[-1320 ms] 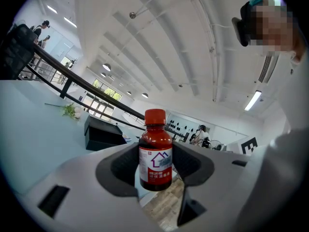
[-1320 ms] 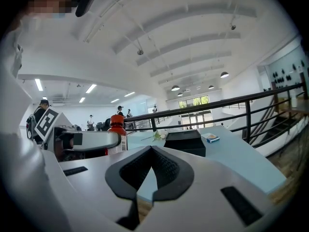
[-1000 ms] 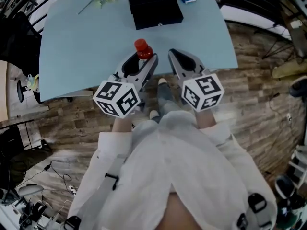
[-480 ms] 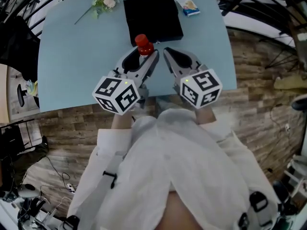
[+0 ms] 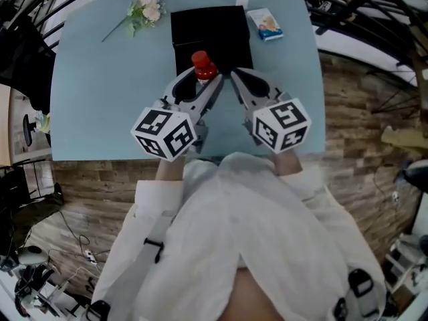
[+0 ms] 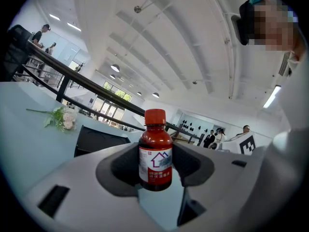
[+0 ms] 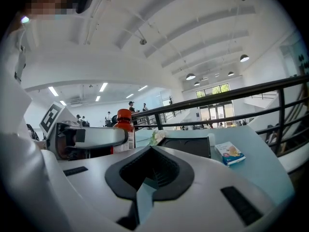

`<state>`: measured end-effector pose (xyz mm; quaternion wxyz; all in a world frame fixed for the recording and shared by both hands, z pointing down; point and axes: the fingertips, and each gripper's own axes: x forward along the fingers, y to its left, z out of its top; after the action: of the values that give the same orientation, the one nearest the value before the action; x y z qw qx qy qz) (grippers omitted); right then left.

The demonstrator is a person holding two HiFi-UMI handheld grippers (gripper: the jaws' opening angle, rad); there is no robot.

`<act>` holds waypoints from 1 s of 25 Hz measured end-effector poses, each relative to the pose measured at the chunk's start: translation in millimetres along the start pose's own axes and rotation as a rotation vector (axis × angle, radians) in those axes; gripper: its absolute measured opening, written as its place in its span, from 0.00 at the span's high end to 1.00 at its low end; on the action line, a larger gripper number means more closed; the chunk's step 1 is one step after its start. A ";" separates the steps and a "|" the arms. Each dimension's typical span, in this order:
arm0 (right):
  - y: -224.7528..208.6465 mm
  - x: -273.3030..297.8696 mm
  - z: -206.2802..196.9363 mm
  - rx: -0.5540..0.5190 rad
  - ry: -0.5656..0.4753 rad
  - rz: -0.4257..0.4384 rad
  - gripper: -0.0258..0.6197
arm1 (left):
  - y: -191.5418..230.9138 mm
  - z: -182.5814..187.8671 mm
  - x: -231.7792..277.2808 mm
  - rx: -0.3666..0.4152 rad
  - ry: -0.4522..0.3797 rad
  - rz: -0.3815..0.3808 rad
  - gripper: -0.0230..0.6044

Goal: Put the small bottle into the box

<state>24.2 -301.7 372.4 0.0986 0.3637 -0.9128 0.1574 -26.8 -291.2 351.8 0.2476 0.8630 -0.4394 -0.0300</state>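
Note:
A small brown bottle with a red cap and a white and red label stands upright in my left gripper, which is shut on its body. In the head view the bottle hangs at the near edge of the black box, which lies at the far middle of the light blue table. From the left gripper view, the box is just beyond the jaws. My right gripper hovers beside the left one, jaws shut and empty; in its view the bottle is on its left.
A sprig of pale flowers lies at the table's far left. A small blue and white carton and a small white object sit right of the box. Wooden floor and black railings surround the table.
Both grippers have moved forward over the table toward the black box, the left one carrying the bottle. The bottle's cap now overlaps the box's near edge.

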 end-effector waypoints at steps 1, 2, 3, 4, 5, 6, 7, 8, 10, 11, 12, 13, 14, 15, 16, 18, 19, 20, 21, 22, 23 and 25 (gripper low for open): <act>-3.5 2.6 0.3 0.002 0.004 0.004 0.96 | 2.4 0.5 2.9 -0.003 0.001 0.007 0.63; -6.1 5.0 -0.3 0.006 0.008 0.008 0.96 | 4.7 0.7 4.9 -0.006 0.002 0.015 0.63; -8.0 7.4 -1.4 0.010 0.012 0.012 0.96 | 7.1 0.6 6.1 -0.009 0.003 0.022 0.63; -9.4 9.8 -2.6 0.014 0.013 0.017 0.96 | 9.4 0.4 7.2 -0.010 0.005 0.028 0.63; -10.2 11.9 -3.5 0.016 0.013 0.021 0.96 | 11.6 0.3 8.2 -0.009 0.007 0.032 0.63; -10.5 13.7 -4.3 0.017 0.013 0.024 0.96 | 13.5 0.0 9.1 -0.006 0.010 0.034 0.63; -10.4 15.0 -5.2 0.020 0.013 0.026 0.96 | 15.1 -0.7 9.6 -0.004 0.013 0.036 0.63; -10.0 16.3 -6.2 0.023 0.015 0.027 0.96 | 16.7 -1.3 9.7 -0.003 0.016 0.038 0.63; -9.3 19.8 -7.2 0.028 0.017 0.028 0.96 | 20.3 -1.7 9.0 -0.004 0.020 0.041 0.63; -8.9 21.7 -7.2 0.030 0.016 0.028 0.96 | 22.3 -1.5 8.5 -0.005 0.022 0.042 0.63; -8.7 23.6 -7.0 0.031 0.016 0.027 0.96 | 24.3 -1.2 8.2 -0.005 0.025 0.044 0.63; -8.9 25.4 -7.1 0.033 0.018 0.025 0.96 | 26.3 -1.0 8.3 -0.005 0.028 0.044 0.63; -9.1 27.1 -7.7 0.035 0.021 0.022 0.96 | 28.1 -0.9 8.5 -0.005 0.031 0.043 0.63; -9.3 28.6 -9.0 0.037 0.026 0.017 0.96 | 29.9 -1.0 8.6 -0.006 0.034 0.041 0.63; -9.6 30.2 -10.6 0.040 0.030 0.012 0.96 | 31.8 -1.2 8.7 -0.008 0.037 0.037 0.63; -10.2 33.6 -12.5 0.047 0.035 -0.004 0.96 | 36.7 -1.5 9.3 -0.014 0.048 0.021 0.63; -10.3 35.4 -12.2 0.051 0.035 -0.014 0.96 | 39.7 -1.4 9.6 -0.016 0.055 0.011 0.63; -10.4 37.0 -11.0 0.055 0.032 -0.023 0.96 | 42.8 -1.2 9.6 -0.015 0.063 0.003 0.63; -10.5 38.5 -9.6 0.060 0.028 -0.031 0.96 | 45.8 -1.0 9.5 -0.014 0.070 -0.004 0.63; -10.7 39.7 -8.6 0.065 0.026 -0.041 0.96 | 48.4 -0.9 9.4 -0.015 0.076 -0.009 0.63; -11.0 40.4 -8.6 0.071 0.026 -0.051 0.96 | 50.3 -1.2 9.5 -0.017 0.081 -0.017 0.63; -12.1 41.0 -11.1 0.082 0.031 -0.075 0.96 | 52.1 -2.8 10.7 -0.024 0.094 -0.039 0.63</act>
<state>4.1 -331.9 397.5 0.1035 0.3988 -0.8897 0.1967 -58.2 -323.9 379.7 0.2778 0.8688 -0.4098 0.0004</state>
